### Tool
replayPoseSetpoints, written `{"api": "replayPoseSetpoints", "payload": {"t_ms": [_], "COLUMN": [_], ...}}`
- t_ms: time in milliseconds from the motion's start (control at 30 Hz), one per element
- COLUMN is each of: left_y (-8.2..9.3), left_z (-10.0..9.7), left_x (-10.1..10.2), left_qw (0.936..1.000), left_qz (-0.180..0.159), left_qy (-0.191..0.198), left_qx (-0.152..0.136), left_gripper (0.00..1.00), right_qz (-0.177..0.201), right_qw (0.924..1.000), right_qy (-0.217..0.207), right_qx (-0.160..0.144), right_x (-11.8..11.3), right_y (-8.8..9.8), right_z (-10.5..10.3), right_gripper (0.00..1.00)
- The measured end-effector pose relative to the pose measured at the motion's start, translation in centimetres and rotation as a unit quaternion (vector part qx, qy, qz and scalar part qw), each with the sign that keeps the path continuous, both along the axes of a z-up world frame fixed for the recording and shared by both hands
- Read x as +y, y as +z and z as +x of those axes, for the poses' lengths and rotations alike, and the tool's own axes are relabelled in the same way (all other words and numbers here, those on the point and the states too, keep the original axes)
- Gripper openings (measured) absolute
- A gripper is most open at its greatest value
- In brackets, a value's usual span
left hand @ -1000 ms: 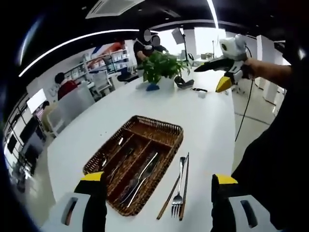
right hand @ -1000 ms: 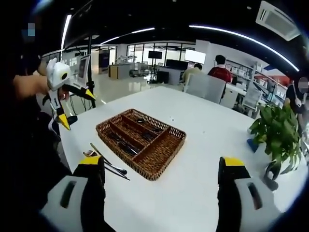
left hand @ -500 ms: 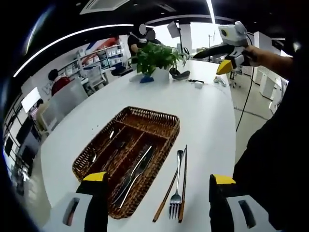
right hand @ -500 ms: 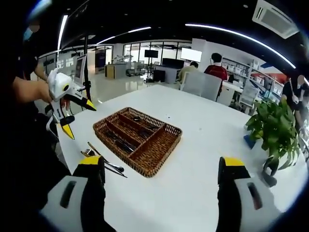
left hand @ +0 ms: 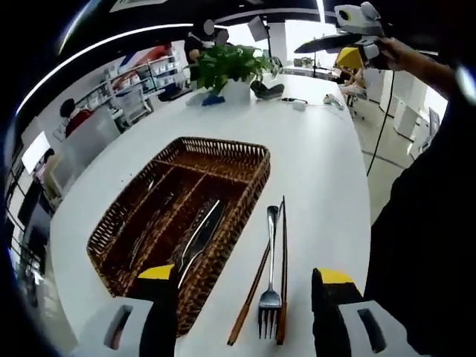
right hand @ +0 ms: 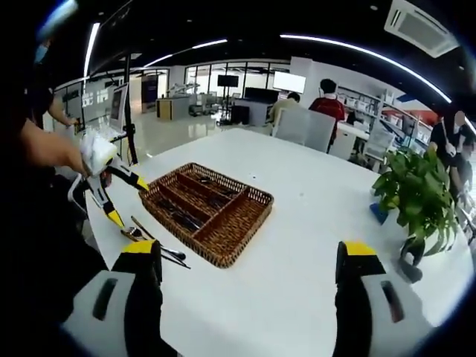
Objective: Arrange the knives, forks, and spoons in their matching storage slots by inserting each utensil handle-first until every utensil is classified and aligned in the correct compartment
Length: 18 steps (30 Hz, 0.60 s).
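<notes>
Left gripper (left hand: 242, 294): jaws spread wide and holding nothing, yellow-tipped, poised above the near end of the table over the loose utensils. In the right gripper view it appears at the left (right hand: 123, 199), held in a person's hand, jaws parted, tips close to the utensils beside the basket.
Right gripper (right hand: 249, 264): jaws wide apart, nothing between them, held over bare tabletop. In the left gripper view it sits high at the upper right (left hand: 338, 50), in a person's hand, well away from the basket; its jaws cannot be judged from there.
Wicker basket (left hand: 245, 190): brown woven tray on the table, divided into long compartments. Metal cutlery lies in the compartments, lengthwise; the exact pieces are hard to tell apart.
Fork (left hand: 270, 297): silver, lying flat on the table just beside the basket's right wall in the left gripper view, tines pointing toward the camera.
Chopsticks (left hand: 283, 260): 2 dark wooden sticks, 1 on each side of the fork, lying roughly parallel to it.
White table (left hand: 320, 171): large, rounded, carrying the basket and loose utensils.
Potted plant (right hand: 416, 201): green leaves, standing at the far end of the table, well apart from the basket.
Background: open office with ceiling light strips, shelves and several people near desks.
</notes>
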<state>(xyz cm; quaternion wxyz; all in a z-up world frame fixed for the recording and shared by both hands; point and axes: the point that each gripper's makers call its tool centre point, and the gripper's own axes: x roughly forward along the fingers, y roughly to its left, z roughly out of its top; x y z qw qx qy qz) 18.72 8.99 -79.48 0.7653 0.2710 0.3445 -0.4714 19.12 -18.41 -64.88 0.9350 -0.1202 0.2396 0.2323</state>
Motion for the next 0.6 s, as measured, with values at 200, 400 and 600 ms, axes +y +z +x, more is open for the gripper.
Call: {"api": "replayPoseSetpoints", "payload": {"t_ms": [200,400,600], "left_y": [-1.4,-2.4,-4.1], "left_z": [-0.3,-0.6,-1.2], "left_x": [0.1,-0.4,-0.8], "left_qw": [0.9998,0.9996,0.9987], "left_qz": [0.0,0.0,0.001], "left_qy": [-0.002,-0.014,-0.033], "left_qx": [0.017,0.023,0.038], "left_gripper": [0.62,0.53,0.4], "right_qz": [-0.002,-0.008,-0.015], "right_qw": [1.0,0.9999,0.9998], "right_qy": [-0.007,-0.009,-0.01], "right_qx": [0.002,0.007,0.011], "right_x": [-0.7,-1.0,-1.2], "right_y": [-0.1,-0.4,-0.6], "right_z": [-0.3,-0.4,-0.6], "right_gripper": [0.99,0.99,0.99]}}
